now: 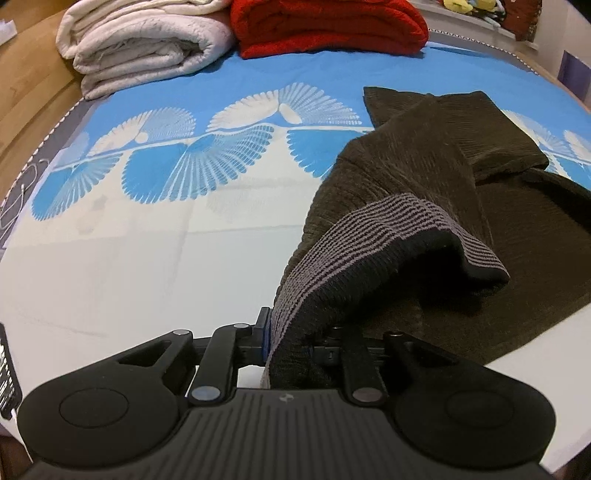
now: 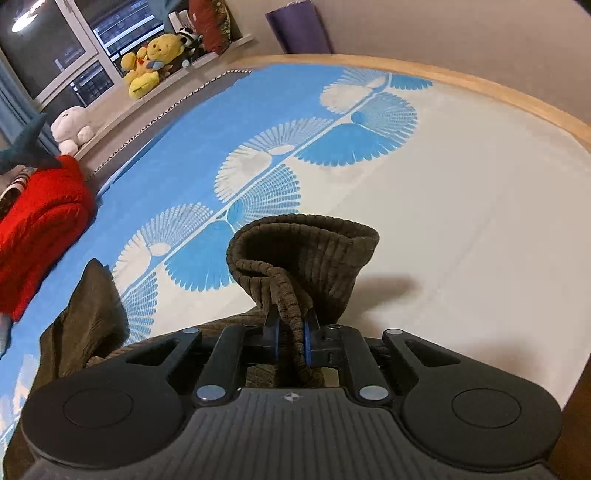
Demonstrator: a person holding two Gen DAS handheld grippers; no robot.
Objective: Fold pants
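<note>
Dark brown corduroy pants (image 1: 424, 173) crumpled on bed (image 1: 147, 258), well clear of red blanket (image 1: 328, 26). Left gripper (image 1: 291, 339) clamped on striped waistband (image 1: 369, 236); right gripper (image 2: 293, 339) clamped on bunched cuff (image 2: 306, 251). Risk: thick bunched cuff slips, legs twist, fold skews.

The pants (image 1: 424, 177) lie on the bed (image 1: 147, 258), apparently toward its right side; two folded blankets (image 1: 140, 48) sit along the far edge.
</note>
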